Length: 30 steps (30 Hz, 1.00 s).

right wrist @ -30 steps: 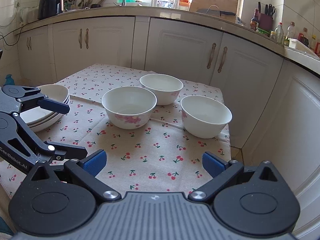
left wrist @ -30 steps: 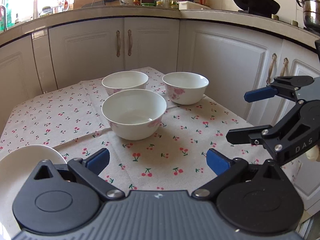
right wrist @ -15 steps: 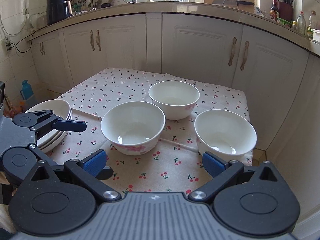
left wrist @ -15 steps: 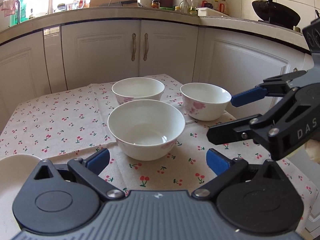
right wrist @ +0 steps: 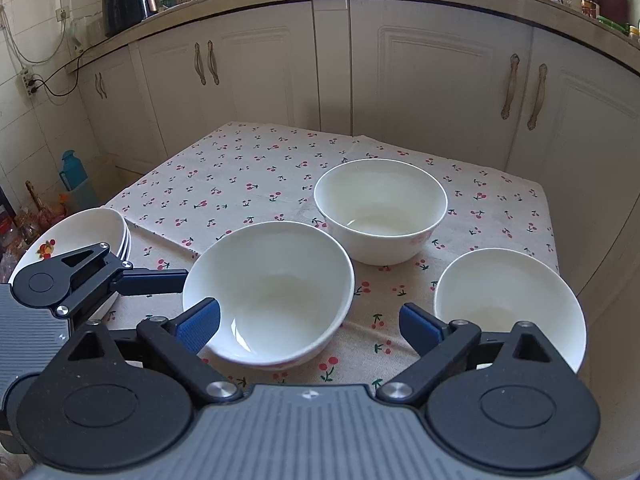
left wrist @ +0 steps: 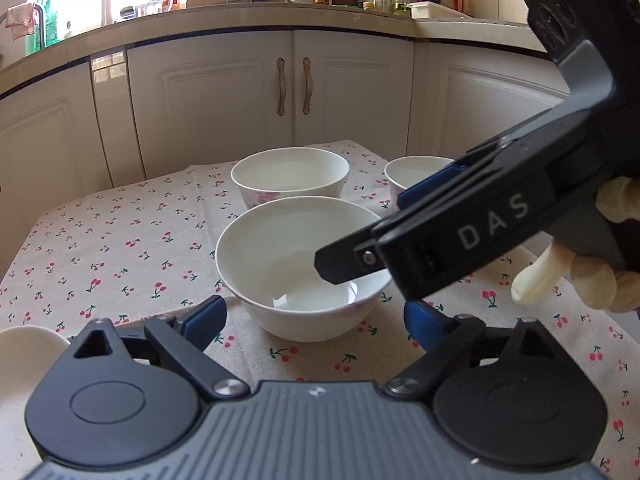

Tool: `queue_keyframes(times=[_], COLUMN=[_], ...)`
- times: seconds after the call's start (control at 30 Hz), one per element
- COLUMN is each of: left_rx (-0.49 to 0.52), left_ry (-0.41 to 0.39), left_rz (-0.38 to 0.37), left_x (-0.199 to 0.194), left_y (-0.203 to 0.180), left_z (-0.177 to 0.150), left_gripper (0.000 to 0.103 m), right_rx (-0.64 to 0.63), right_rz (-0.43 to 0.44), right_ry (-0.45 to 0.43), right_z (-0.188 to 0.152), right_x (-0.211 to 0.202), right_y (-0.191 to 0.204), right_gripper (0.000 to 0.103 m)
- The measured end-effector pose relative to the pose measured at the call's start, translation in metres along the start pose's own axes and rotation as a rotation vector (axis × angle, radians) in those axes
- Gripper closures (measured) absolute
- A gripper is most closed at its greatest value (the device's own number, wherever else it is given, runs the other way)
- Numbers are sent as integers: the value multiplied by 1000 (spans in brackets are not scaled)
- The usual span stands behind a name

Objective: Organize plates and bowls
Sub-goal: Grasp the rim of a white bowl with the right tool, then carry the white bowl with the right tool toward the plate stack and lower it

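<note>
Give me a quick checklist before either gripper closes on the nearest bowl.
1. Left gripper jaws apart, just been closing, nothing clamped: ok.
2. Right gripper jaws apart, just been closing, nothing clamped: ok.
3. Nearest bowl upright, looks empty: ok.
4. Left gripper finger outside the bowl's rim, right gripper finger over its inside: ok.
5. The other two bowls stand apart from it: ok.
6. Plate stack room on top: cannot tell.

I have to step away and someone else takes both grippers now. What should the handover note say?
Left gripper: open, jaws just been closing, nearest bowl in front of it, not gripped.
Right gripper: open, also just been closing, empty, between the nearest bowl and the right bowl.
Far bowl stands apart on the cherry cloth.
Plates stacked at the left edge.
Left: stack the three bowls.
</note>
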<state>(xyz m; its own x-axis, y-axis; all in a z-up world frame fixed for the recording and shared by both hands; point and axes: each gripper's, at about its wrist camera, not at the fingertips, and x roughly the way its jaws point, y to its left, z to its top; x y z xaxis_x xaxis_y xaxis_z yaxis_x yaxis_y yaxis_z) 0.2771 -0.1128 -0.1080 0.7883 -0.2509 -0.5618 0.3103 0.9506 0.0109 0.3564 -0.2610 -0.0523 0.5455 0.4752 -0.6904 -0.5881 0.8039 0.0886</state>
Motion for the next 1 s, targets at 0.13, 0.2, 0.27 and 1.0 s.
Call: queue_keyframes(times=[0.13, 0.2, 0.27, 1.0], left_rx=[-9, -10, -16, -16], left_ry=[5, 1, -2, -3], left_rz=[0, 0, 0, -6], left_x=[6, 7, 6, 8], left_y=[2, 2, 3, 4], left_z=[-1, -1, -1, 0], left_gripper=[18, 18, 18, 18], right_rx=[-7, -18, -27, -36], right_rz=[24, 28, 37, 134], right_ry=[14, 21, 28, 67], right_z=[6, 10, 13, 29], right_x=[11, 17, 22, 41], right_y=[-4, -3, -3, -10], right_gripper=[11, 17, 20, 35])
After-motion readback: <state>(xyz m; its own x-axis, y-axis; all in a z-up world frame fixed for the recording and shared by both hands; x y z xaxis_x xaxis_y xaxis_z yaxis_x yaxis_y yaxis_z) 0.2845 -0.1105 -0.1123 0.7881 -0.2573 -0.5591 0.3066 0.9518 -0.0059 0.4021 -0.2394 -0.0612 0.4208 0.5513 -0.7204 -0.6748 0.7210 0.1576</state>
